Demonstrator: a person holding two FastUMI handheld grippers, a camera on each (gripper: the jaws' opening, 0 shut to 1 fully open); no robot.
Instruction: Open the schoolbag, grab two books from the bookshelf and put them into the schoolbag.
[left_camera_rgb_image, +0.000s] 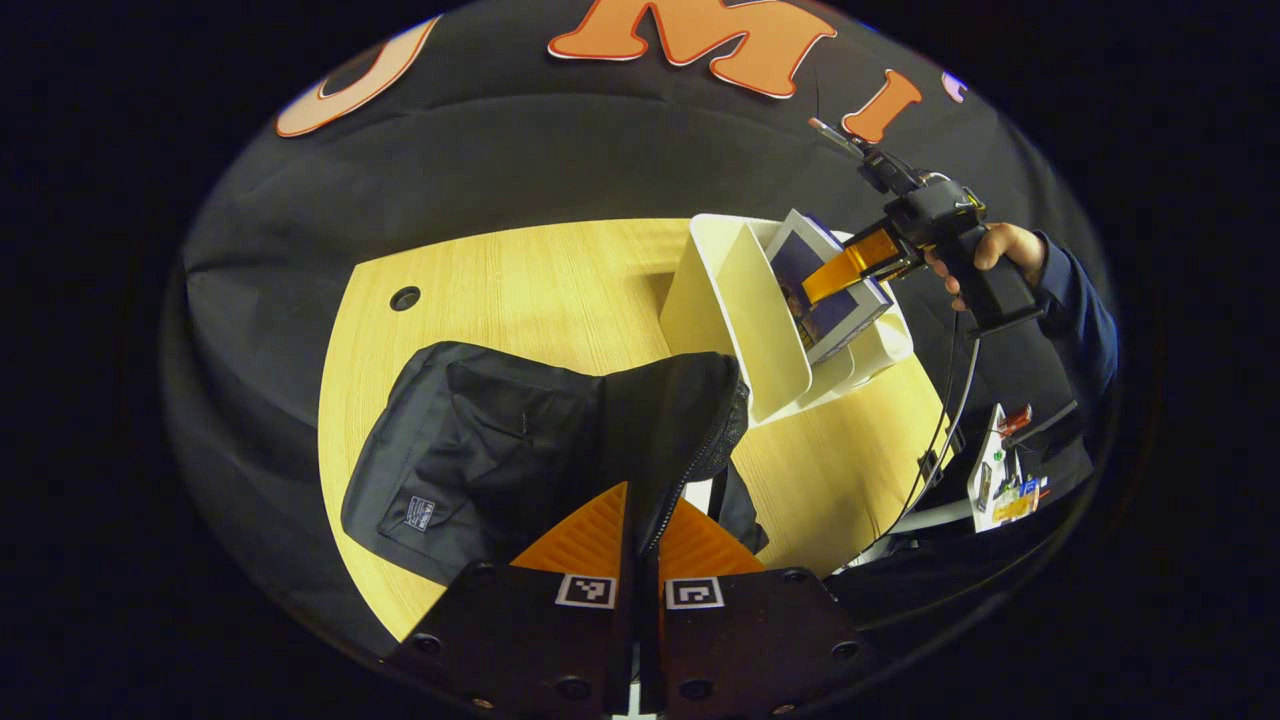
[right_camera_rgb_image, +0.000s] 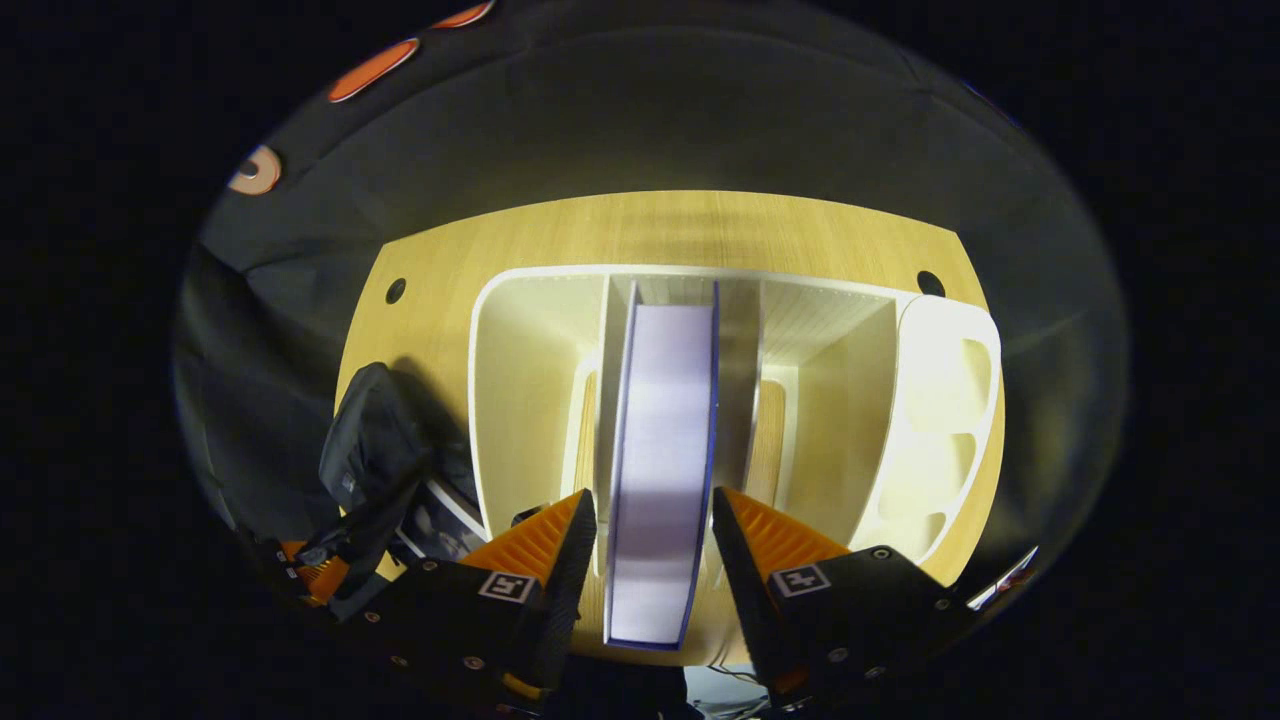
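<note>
The black schoolbag (left_camera_rgb_image: 480, 440) lies on the wooden table. My left gripper (left_camera_rgb_image: 640, 490) is shut on the bag's raised flap by the zipper (left_camera_rgb_image: 715, 440), holding it up. A white bookshelf (left_camera_rgb_image: 760, 330) stands behind the bag. A blue-covered book (left_camera_rgb_image: 830, 315) leans out of it, with the right gripper (left_camera_rgb_image: 850, 265) closed across it. In the right gripper view the book (right_camera_rgb_image: 660, 420) runs page edge up between the two orange fingers of my right gripper (right_camera_rgb_image: 652, 500), which press on its covers. The bag (right_camera_rgb_image: 365, 440) and the left gripper (right_camera_rgb_image: 310, 575) sit at the lower left there.
The table (left_camera_rgb_image: 520, 290) has a cable hole (left_camera_rgb_image: 405, 298) at its far left. A hand (left_camera_rgb_image: 1000, 245) in a dark sleeve holds the right gripper, its cable hanging past the table edge. Small clutter (left_camera_rgb_image: 1005, 480) lies off the table's right. The shelf's curved end (right_camera_rgb_image: 950, 400) has open pockets.
</note>
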